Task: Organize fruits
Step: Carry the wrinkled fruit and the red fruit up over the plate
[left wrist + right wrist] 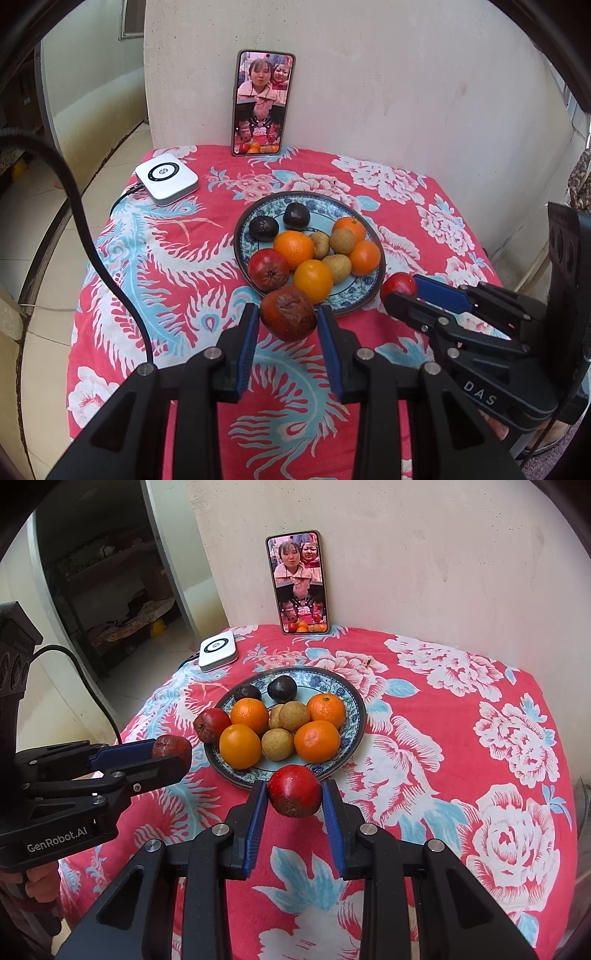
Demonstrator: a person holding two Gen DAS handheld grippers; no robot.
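Both grippers are raised over the near edge of the plate (373,291), each pinching 1 fruit. The left gripper (288,319) has its blue pads pressed against a wrinkled, brownish-red fruit (288,314), held clear of the cloth just in front of the plate's rim. The right gripper (294,794) is clamped on a brighter red fruit (294,791), also just at the plate's near rim.

On the blue-patterned plate sit 4 oranges (249,715), 3 small tan fruits (294,715), 2 dark, nearly black fruits (282,689) at the back and 1 more red fruit (212,724) at its left edge.

The plate rests on a red floral tablecloth (461,746). A phone (298,581) leans upright against the wall behind it, and a white box (218,651) with a cable lies to the left.
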